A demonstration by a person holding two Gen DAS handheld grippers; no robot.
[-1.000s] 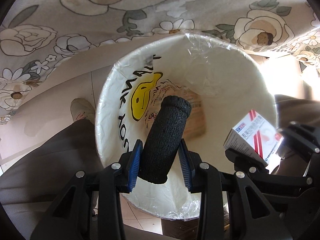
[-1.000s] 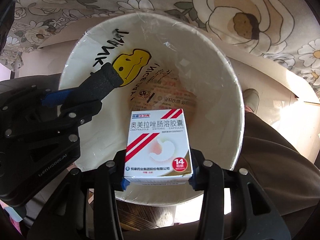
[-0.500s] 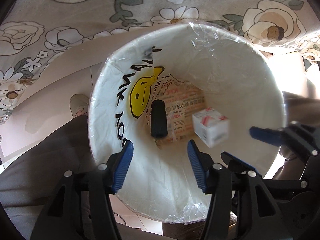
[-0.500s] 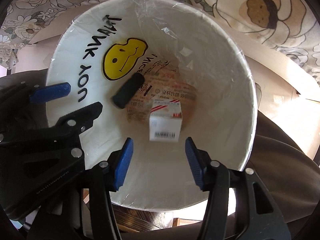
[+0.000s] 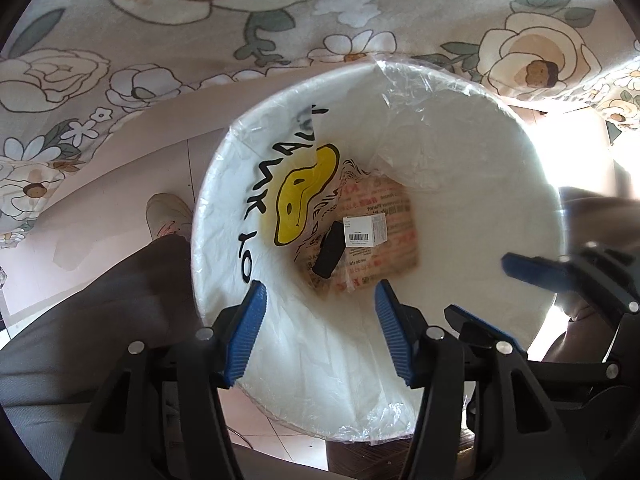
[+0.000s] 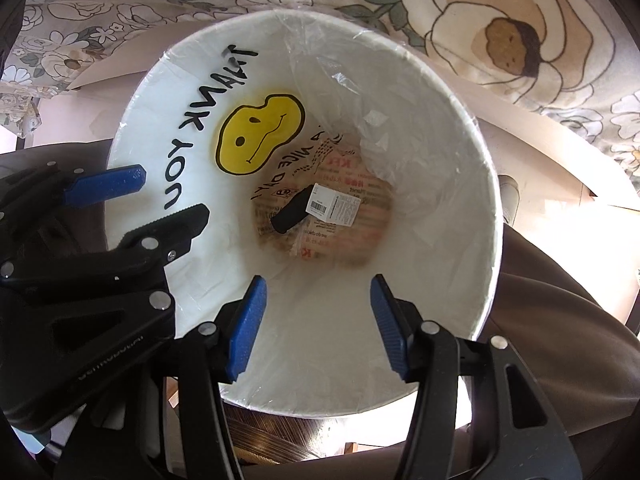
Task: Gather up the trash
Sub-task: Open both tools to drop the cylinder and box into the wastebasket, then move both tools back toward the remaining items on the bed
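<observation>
A white trash bin [image 5: 460, 184] with a smiley-face plastic liner stands below both grippers; it also shows in the right wrist view [image 6: 440, 184]. At its bottom lie a black foam cylinder [image 5: 330, 255] [image 6: 291, 213] and a white medicine box [image 5: 365, 231] [image 6: 335, 209], touching each other. My left gripper [image 5: 320, 330] is open and empty above the bin's near rim. My right gripper [image 6: 316, 322] is open and empty over the bin too. The left gripper also shows in the right wrist view [image 6: 132, 208], at the left.
A floral tablecloth [image 5: 200, 40] [image 6: 520, 32] hangs behind the bin. The person's trouser leg [image 5: 100, 300] and a shoe [image 5: 166, 216] are to the bin's left, a leg [image 6: 560, 320] to its right. Printed paper [image 5: 384, 240] lines the bin's bottom.
Both grippers opened and let go; the black cylinder and the medicine box fell into the bin and now rest at its bottom.
</observation>
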